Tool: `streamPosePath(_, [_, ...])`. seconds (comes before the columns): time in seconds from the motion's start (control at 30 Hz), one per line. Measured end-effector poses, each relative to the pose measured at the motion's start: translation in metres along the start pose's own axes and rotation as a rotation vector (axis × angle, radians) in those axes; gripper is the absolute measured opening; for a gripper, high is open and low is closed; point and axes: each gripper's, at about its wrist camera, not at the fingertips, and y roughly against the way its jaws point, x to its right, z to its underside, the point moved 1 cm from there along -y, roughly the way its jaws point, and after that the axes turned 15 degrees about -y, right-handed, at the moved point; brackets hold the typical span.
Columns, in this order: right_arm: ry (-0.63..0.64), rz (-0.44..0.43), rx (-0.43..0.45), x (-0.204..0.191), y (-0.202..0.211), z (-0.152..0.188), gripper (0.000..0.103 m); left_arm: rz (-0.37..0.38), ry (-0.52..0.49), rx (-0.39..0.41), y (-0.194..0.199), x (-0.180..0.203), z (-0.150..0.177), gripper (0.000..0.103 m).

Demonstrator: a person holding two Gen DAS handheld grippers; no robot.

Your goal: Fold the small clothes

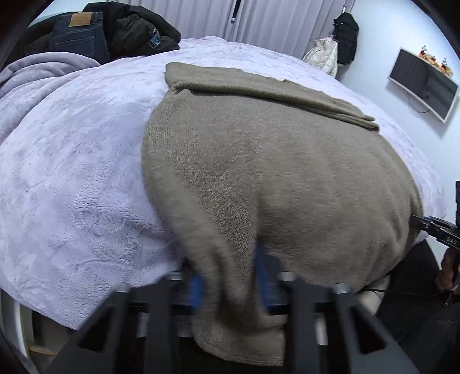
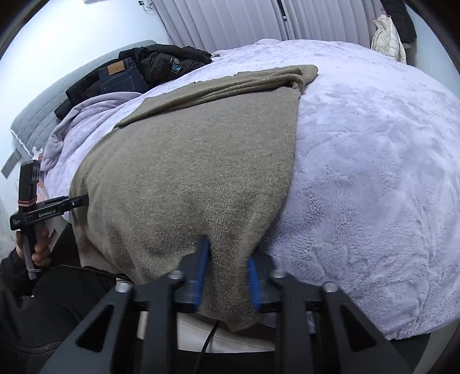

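A taupe knit sweater [image 1: 273, 172] lies spread on a lavender fleece blanket [image 1: 72, 172], with a sleeve folded across its far end [image 1: 258, 86]. My left gripper [image 1: 230, 276] is shut on the sweater's near left hem corner; its blue pads are blurred. My right gripper [image 2: 227, 267] is shut on the near right hem corner of the sweater [image 2: 201, 158], cloth between the blue pads. Each gripper shows in the other's view: the right one at the sweater's right edge [image 1: 431, 230], the left one at its left edge [image 2: 57, 207].
Jeans [image 1: 77, 34] and a dark jacket [image 1: 138, 31] are piled at the bed's far left. Curtains [image 1: 273, 20] hang behind. A monitor [image 1: 422, 83] is on the right wall, coats [image 1: 333, 49] hang near it. A grey headboard [image 2: 37, 115] stands left.
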Motion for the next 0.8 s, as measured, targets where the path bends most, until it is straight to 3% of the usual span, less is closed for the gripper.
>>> streamPosePath(0.17, [0.005,-0.076,0.012,-0.01,0.021,-0.006,0.011,-0.03,-0.044,-0.028,0.008,0.009,-0.005,0.015])
streamPosePath(0.37, [-0.05,-0.186,0.049,-0.009,0.049,-0.026,0.011,0.032,-0.005,0.0,0.018,-0.002,-0.011,0.015])
streamPosePath(0.63, [-0.052,-0.215,0.082,-0.015,0.065,-0.045,0.011,0.104,0.035,0.168,0.052,-0.014,-0.032,0.015])
streamPosePath(0.8, [-0.056,-0.253,0.115,-0.02,0.078,-0.068,0.011,0.114,0.055,0.213,0.06,-0.021,-0.057,0.014])
